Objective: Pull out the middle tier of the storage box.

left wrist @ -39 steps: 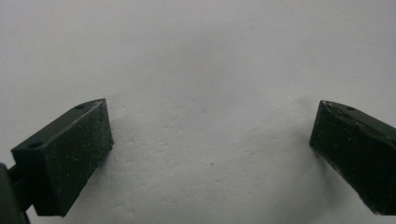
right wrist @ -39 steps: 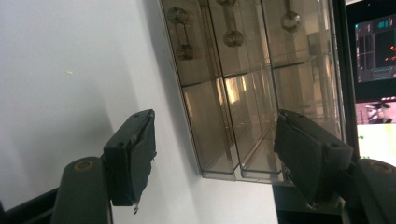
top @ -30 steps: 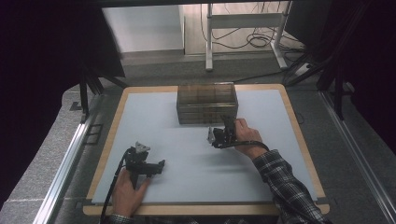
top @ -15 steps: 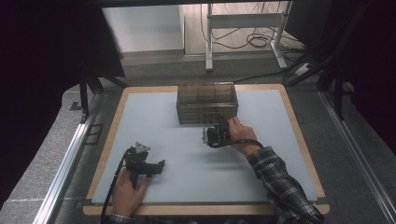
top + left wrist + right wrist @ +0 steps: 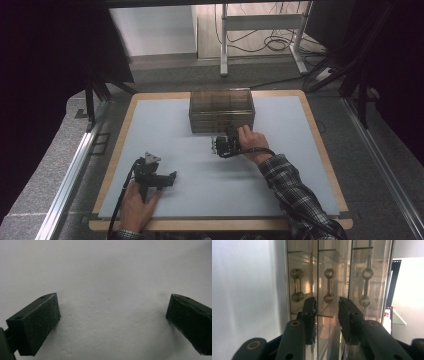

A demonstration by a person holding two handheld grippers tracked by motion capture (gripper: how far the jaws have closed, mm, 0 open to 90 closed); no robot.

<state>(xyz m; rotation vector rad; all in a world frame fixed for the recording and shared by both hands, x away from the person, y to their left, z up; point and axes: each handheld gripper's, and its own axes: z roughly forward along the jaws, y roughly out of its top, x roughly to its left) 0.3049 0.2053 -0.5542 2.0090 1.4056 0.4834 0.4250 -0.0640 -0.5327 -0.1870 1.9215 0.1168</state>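
A clear brown drawer box (image 5: 221,111) with three stacked drawers stands at the back middle of the pale mat (image 5: 190,150). My right gripper (image 5: 229,135) lies turned on its side just in front of the box. In the right gripper view its jaws (image 5: 327,302) are open by a narrow gap with nothing between them, and they point at the middle drawer's handle (image 5: 329,285), a short way off. More handles sit to either side (image 5: 297,285) (image 5: 365,286). My left gripper (image 5: 171,178) rests on the mat at the front left, wide open (image 5: 113,320) over bare surface.
A wooden border (image 5: 120,145) frames the mat. Metal rails (image 5: 75,165) run along both sides of the table. Behind the table stand a white frame's legs (image 5: 223,45) and loose cables (image 5: 270,45) on the floor.
My right gripper has slid a little to the left along the front of the drawer box. The left gripper has stayed where it was.
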